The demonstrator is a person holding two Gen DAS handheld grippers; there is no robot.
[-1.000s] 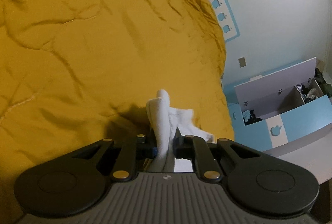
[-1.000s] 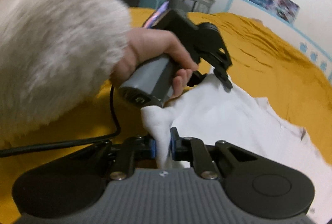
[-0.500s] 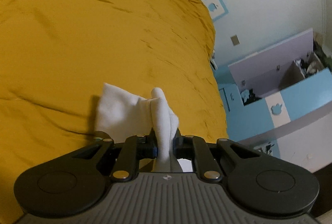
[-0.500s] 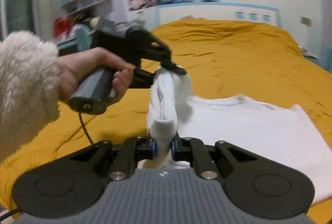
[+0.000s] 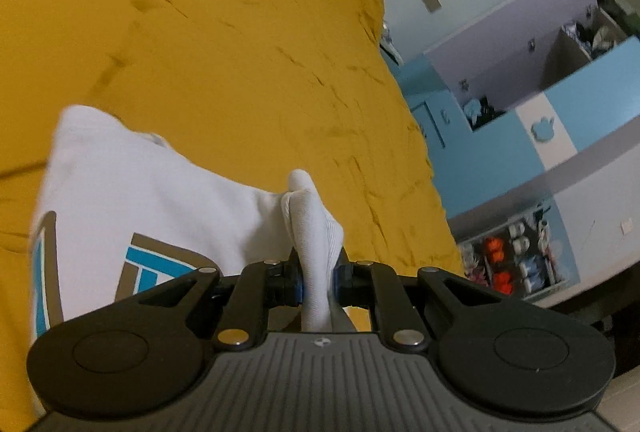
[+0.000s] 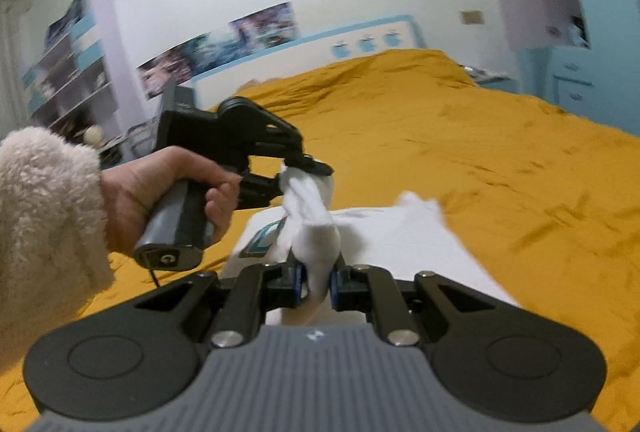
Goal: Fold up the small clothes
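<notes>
A small white T-shirt (image 5: 132,200) with a blue and brown print lies on the yellow bedspread (image 5: 224,44). My left gripper (image 5: 314,278) is shut on a bunched edge of the T-shirt and holds it above the bed. My right gripper (image 6: 316,282) is shut on another bunched part of the same T-shirt (image 6: 404,236). In the right wrist view the left gripper (image 6: 308,168) is up and to the left, cloth stretched between the two. The rest of the shirt lies flat beyond them.
The bed's right edge drops to a blue and white cabinet (image 5: 532,120) with open compartments. A white wall with posters (image 6: 224,40) and a headboard (image 6: 320,52) stands behind the bed. Shelves (image 6: 64,72) stand at the far left.
Both grippers have moved with the held cloth over the flat part of the shirt. The printed side now shows. Both stay shut.
</notes>
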